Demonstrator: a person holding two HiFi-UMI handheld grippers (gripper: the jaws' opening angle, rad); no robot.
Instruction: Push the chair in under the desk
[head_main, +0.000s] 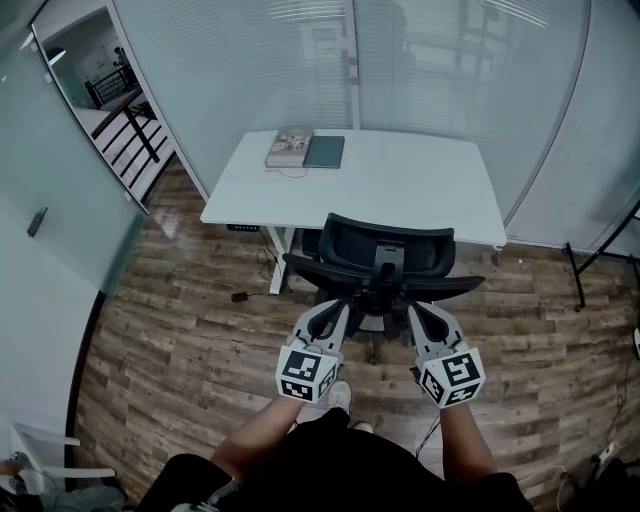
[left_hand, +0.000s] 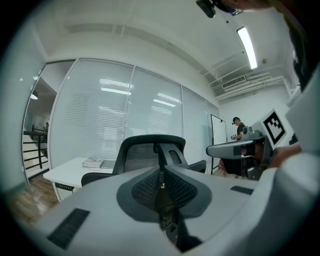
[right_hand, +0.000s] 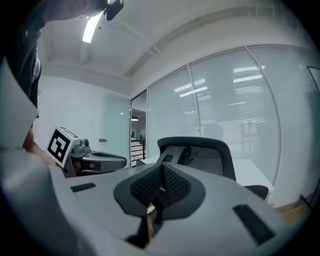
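A black mesh-backed office chair (head_main: 385, 250) stands in front of the white desk (head_main: 400, 180) with its back towards me. My left gripper (head_main: 337, 308) points at the left of the chair's lower back and my right gripper (head_main: 421, 310) at the right; whether either touches it I cannot tell. In the left gripper view the left gripper (left_hand: 161, 172) has its pads together with nothing between them, and the chair (left_hand: 150, 150) is just ahead. The right gripper (right_hand: 161, 170) is shut the same way before the chair (right_hand: 205, 150).
A book (head_main: 290, 147) and a dark notebook (head_main: 325, 152) lie at the desk's far left. Glass walls with blinds enclose the desk behind and to the right. A cable and plug (head_main: 240, 296) lie on the wooden floor left of the chair. Stairs with a railing (head_main: 125, 110) show through the left glass.
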